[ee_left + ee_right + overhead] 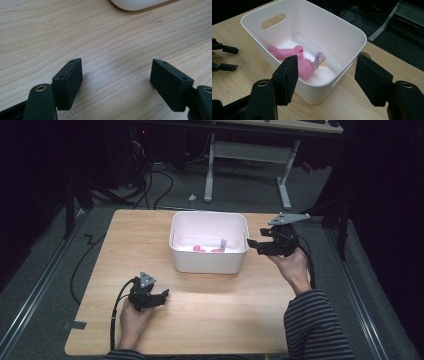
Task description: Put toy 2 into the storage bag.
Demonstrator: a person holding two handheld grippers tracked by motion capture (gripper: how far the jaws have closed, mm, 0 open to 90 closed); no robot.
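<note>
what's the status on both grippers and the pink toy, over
Left gripper open, empty, low over the table. Right gripper open, empty, beside the white bin. Pink toy lying in the bin. Nothing in the way.

- The left gripper [116, 80] hung low over the pale wooden table [50, 32], jaws spread apart, nothing between them;
- a white bin's [140, 3] rounded corner sat ahead.
</note>
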